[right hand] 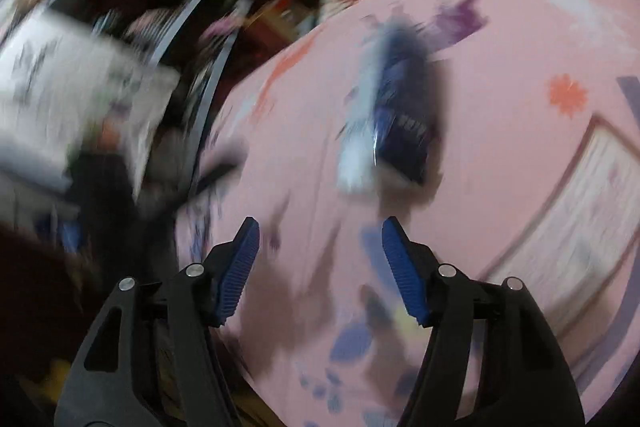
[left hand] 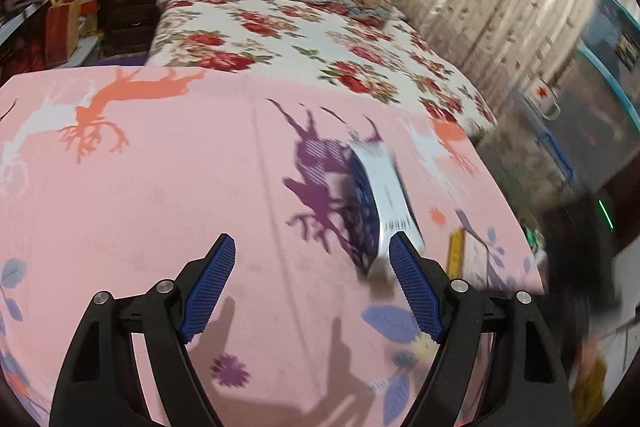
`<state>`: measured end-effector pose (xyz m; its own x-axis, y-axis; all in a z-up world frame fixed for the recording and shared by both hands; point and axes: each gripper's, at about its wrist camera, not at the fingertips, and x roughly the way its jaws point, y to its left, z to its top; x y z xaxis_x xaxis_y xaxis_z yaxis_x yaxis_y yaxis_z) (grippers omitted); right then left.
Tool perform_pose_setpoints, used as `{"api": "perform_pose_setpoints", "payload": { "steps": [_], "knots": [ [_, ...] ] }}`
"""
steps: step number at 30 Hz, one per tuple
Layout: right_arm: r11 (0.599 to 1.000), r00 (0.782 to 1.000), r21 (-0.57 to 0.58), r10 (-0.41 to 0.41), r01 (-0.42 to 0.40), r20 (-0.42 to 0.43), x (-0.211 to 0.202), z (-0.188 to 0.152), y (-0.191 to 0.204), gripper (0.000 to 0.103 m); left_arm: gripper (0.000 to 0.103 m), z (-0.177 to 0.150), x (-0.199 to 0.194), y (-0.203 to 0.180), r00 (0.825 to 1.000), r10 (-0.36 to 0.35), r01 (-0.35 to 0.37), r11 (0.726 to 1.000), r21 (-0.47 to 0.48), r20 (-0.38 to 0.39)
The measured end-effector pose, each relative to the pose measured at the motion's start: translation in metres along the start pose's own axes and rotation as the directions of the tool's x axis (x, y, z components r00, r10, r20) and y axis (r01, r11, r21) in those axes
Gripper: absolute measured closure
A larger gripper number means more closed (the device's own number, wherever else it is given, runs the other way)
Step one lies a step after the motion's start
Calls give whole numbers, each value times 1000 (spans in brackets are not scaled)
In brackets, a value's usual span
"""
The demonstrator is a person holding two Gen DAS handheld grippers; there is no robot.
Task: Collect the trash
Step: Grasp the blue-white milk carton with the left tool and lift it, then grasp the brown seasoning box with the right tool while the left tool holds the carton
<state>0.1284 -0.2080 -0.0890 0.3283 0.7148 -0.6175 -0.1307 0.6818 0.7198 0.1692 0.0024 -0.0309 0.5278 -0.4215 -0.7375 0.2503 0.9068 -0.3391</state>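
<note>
Left gripper (left hand: 310, 247): blue-padded black jaws spread wide, empty, above the pink deer-print bedsheet (left hand: 160, 195). Right gripper (right hand: 320, 229): likewise wide apart, empty. Crumpled blue-and-white foil wrapper (left hand: 378, 195): lies on the sheet, just ahead of the left gripper's right-hand fingertip, ahead of the right gripper and apart from it.

We see a pink sheet (left hand: 160, 187) printed with orange, white and purple deer and lilac leaves. The wrapper (left hand: 376, 195) is dark blue and silvery white. Beyond, the quilt (left hand: 304, 43) shows red roses on white. Both grippers are black with blue pads (left hand: 210, 291).
</note>
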Motion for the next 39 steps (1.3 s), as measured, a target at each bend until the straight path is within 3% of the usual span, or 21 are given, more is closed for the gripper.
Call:
{"api": "perform_pose_setpoints", "payload": {
  "steps": [3, 5, 6, 8, 9, 10, 14, 16, 19, 21, 25, 27, 29, 32, 36, 39],
  "knots": [
    [983, 983, -102, -138, 150, 118, -24, -31, 17, 33, 21, 14, 6, -5, 1000, 8, -8, 1000, 2, 0],
    [961, 943, -90, -235, 263, 236, -45, -48, 18, 26, 16, 21, 15, -20, 1000, 20, -19, 999, 42, -10],
    [933, 892, -52, -324, 357, 316, -57, -58, 16, 24, 13, 23, 22, -32, 1000, 26, -25, 997, 72, -16],
    [889, 811, 23, -428, 458, 399, -70, -71, 11, 11, 12, 25, 36, -53, 998, 53, -50, 990, 130, -19],
    [871, 775, 70, -467, 486, 426, -75, -77, 5, 11, 12, 25, 45, -65, 997, 70, -66, 983, 171, -20],
    [861, 760, 116, -493, 494, 423, -76, -80, -3, 10, 12, 24, 55, -78, 995, 101, -95, 972, 215, -16],
    [843, 765, 199, -538, 500, 355, -67, -82, -30, 9, 14, 15, 90, -97, 979, 201, -181, 933, 312, -31],
    [840, 776, 202, -543, 504, 321, -56, -79, -36, 9, 29, 7, 100, -98, 977, 207, -179, 926, 332, -51],
    [832, 772, 164, -553, 530, 313, -43, -79, -30, 8, 54, -2, 98, -97, 986, 151, -119, 931, 346, -66],
    [813, 759, 120, -576, 570, 304, -32, -71, -27, 7, 54, -8, 92, -98, 980, 194, -164, 914, 372, -45],
    [764, 725, 45, -627, 643, 284, -11, -58, -22, 7, 54, -24, 72, -85, 987, 144, -112, 937, 332, -73],
    [765, 725, 27, -621, 644, 297, -14, -61, -22, 20, 54, -33, 63, -80, 989, 128, -98, 943, 319, -76],
    [778, 737, 17, -602, 628, 306, -20, -64, -22, 25, 53, -43, 52, -76, 991, 109, -79, 948, 309, -83],
    [774, 725, -4, -592, 633, 353, -35, -74, -20, 28, 53, -53, 42, -74, 991, 90, -57, 953, 299, -95],
    [792, 738, -46, -545, 609, 398, -57, -94, -14, 29, 53, -59, 37, -74, 991, 68, -34, 964, 263, -120],
    [763, 725, -86, -564, 641, 395, -68, -112, -11, 29, 53, -62, 36, -80, 990, 53, -18, 966, 258, -130]
  ]
}}
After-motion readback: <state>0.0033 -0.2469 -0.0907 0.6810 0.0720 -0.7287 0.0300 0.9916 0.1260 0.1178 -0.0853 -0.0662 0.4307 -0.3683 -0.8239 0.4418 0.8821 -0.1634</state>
